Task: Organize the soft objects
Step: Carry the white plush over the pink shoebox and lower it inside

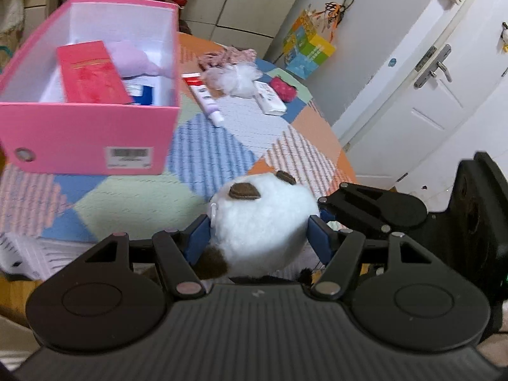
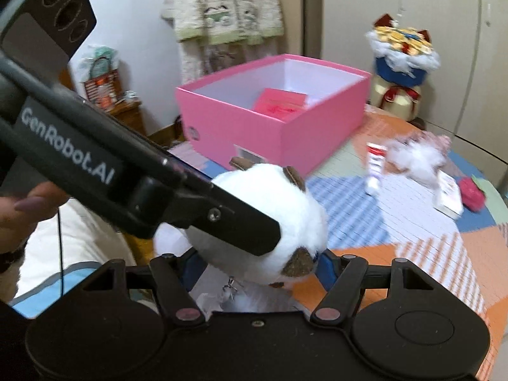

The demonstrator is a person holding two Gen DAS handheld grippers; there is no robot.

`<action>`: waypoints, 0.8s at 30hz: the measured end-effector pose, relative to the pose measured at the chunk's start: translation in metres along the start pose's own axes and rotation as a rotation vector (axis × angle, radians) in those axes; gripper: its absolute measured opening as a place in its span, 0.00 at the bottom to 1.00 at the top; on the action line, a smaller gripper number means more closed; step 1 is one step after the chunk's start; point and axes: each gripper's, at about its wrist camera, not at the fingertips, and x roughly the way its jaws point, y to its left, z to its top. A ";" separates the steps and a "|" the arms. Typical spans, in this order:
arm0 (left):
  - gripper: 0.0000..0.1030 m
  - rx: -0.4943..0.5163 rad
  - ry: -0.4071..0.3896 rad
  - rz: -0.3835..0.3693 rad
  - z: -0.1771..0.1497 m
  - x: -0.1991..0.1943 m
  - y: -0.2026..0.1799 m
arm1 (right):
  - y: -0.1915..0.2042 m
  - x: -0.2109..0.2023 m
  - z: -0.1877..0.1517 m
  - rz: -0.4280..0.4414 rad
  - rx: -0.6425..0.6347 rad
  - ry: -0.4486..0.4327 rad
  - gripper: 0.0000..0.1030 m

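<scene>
Both grippers carry one plush toy above the table, pink box ahead.

The left gripper (image 1: 260, 238) has its blue pads pressed into either side of the white plush toy (image 1: 263, 219); the right gripper (image 2: 257, 263) pinches the same toy (image 2: 285, 209) lower down, though the left tool's body crosses the right wrist view and hides part of that grip. The toy is off the patchwork tablecloth (image 1: 216, 146), ears pointing forward. The open pink box (image 1: 89, 133) sits ahead and to the left of the toy in the left wrist view, straight ahead in the right, well apart from it. It already holds a red packet (image 1: 92, 73). The left hand looks nearer the box, so the carry likely goes forward-left, then over the near wall. A tube (image 1: 206, 100) and white fluff (image 1: 236, 79) lie further right.
</scene>
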 end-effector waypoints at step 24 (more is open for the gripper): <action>0.64 0.023 -0.225 -0.011 0.089 -0.075 0.075 | 0.017 0.030 0.129 0.068 0.023 -0.149 0.74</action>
